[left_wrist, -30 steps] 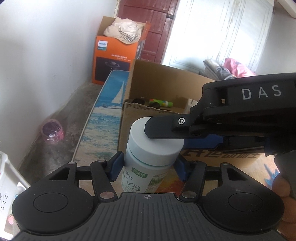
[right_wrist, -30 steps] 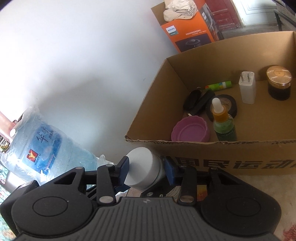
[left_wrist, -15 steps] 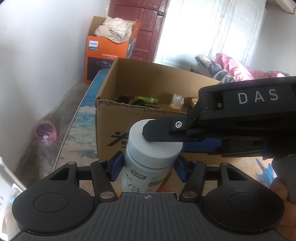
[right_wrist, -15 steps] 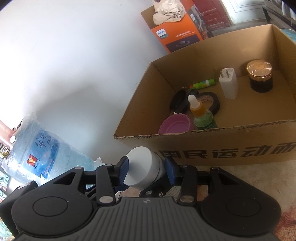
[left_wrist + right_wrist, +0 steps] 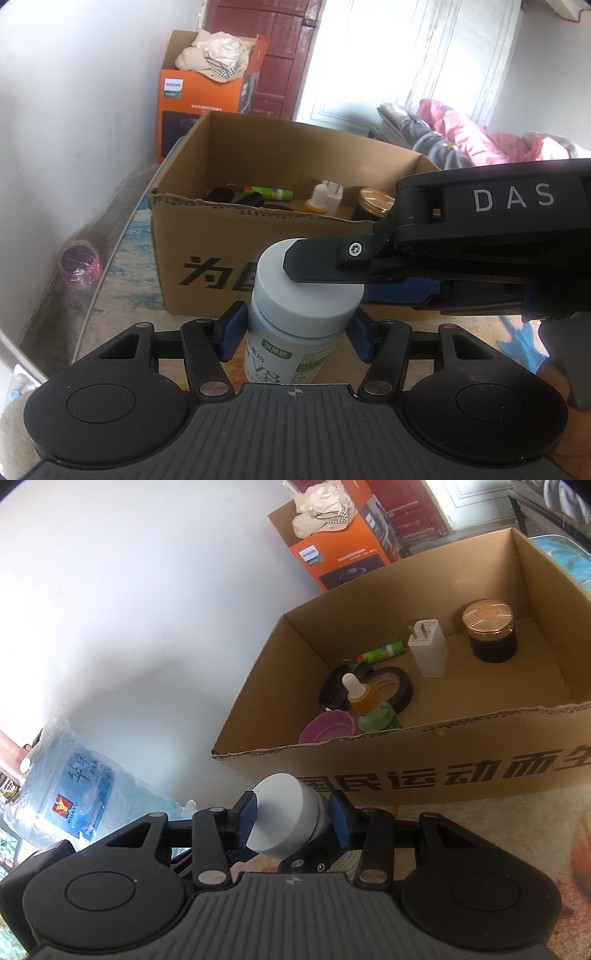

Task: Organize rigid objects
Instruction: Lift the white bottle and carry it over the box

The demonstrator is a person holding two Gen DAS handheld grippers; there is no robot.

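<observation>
My fingers (image 5: 231,328) carry matt blue pads on matt black plastic links with bright metal pins. The bottle (image 5: 295,325) between them is smooth white plastic, its cap (image 5: 286,814) matt, its label paper with a slight sheen. At centre frame the box (image 5: 207,254) is rough brown cardboard with a ragged torn rim. Inside, the charger (image 5: 428,648) is smooth white plastic, the jar (image 5: 489,629) dark glossy glass under a shiny gold lid, the dropper (image 5: 369,709) translucent. Upper left, the orange carton (image 5: 201,92) is printed card holding crumpled cloth.
</observation>
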